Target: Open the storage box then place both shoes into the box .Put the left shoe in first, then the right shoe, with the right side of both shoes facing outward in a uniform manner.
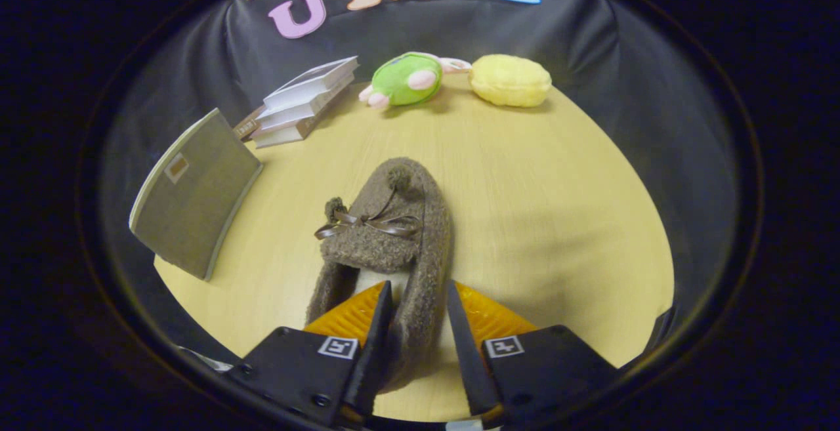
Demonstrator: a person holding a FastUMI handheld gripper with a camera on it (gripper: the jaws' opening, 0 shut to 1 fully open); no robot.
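A brown fuzzy shoe (pixel 394 221) with a dark ribbon bow and two pompoms points its toe away from me over the wooden table (pixel 538 221). My gripper (pixel 420 290) is shut on the shoe's side wall near the heel, one finger inside the opening and one outside. The heel end is hidden behind the fingers. To the left of the shoe, at the table's edge, stands the grey storage box (pixel 193 195). I see its flat grey face with a small tag, tilted; its inside is hidden.
A stack of books (pixel 302 103) lies beyond the box at the back left. A green plush toy (pixel 401 80) and a yellow plush (pixel 510 81) sit at the table's far edge against the black cloth wall.
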